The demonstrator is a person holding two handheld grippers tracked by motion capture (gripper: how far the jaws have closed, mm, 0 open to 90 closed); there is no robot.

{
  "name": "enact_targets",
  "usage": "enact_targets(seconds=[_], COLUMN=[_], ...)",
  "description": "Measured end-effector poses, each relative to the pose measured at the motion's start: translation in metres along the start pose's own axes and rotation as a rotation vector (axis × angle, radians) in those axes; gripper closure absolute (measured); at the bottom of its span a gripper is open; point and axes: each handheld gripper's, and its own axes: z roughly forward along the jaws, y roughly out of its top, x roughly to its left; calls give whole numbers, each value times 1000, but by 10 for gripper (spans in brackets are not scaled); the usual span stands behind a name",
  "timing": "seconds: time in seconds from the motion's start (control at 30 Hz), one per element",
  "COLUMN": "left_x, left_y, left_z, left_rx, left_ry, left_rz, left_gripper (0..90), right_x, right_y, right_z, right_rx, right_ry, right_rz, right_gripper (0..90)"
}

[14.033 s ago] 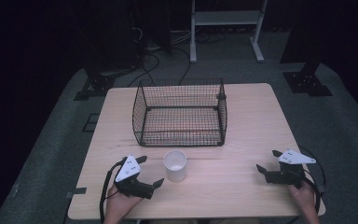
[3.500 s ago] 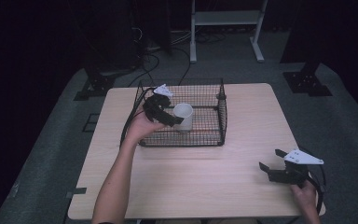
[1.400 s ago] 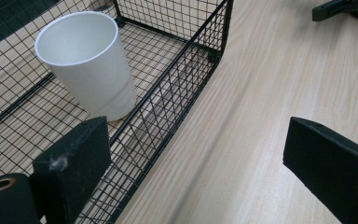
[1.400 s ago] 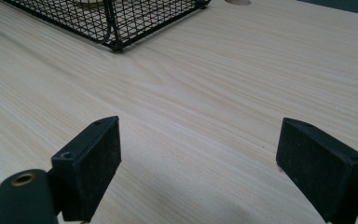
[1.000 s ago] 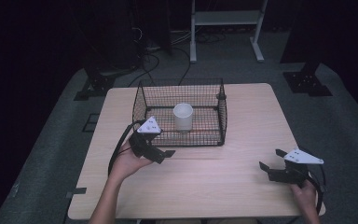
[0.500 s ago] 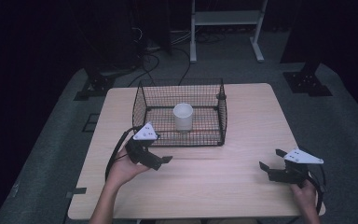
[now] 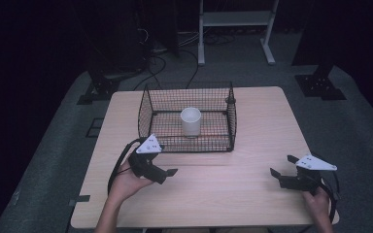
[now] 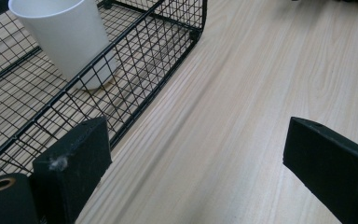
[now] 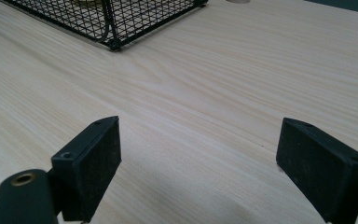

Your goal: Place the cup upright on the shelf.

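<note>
White cup upright in the wire basket, both tongs empty

A white cup [image 7: 191, 121] stands upright on the floor of a black wire basket [image 7: 148, 109], roughly at its middle and apart from all four walls. In the left gripper view the cup [image 8: 70, 39] shows through the mesh of the basket's near wall [image 8: 135, 56], mouth up.

The basket sits on the light wooden counter [image 7: 267, 126], nearer the far edge and a little left of centre.

The left tongs [image 7: 167, 174] are held in the person's left hand [image 7: 124, 182] over the counter, just in front of the basket's near left corner. They are spread wide with nothing between the jaws; bare wood [image 8: 223, 116] shows in the gap.

The right tongs [image 7: 278, 175] are held in the right hand [image 7: 318, 196] near the counter's near right corner, well apart from the basket. They too are wide and empty, and the basket's corner [image 9: 114, 44] appears far ahead of them.
</note>
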Motion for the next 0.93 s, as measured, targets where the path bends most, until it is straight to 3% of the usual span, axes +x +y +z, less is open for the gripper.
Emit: enact_targets(seconds=[0.5,0.7,0.93], left_x=[-12,-17,-34], left_y=[-26,-34,-45], left_z=[-4,-4,0], left_rx=[-11,-43,-22], left_ry=[19,4,2], left_rz=[-40,-64,-58], left_gripper=[68,68,68], right_x=[0,0,1], right_y=[0,0,0], right_z=[0,0,0], right_rx=[2,2,2], right_ry=[-2,-2,-4], right_rz=[0,-3,-12], right_gripper=[131,131,131])
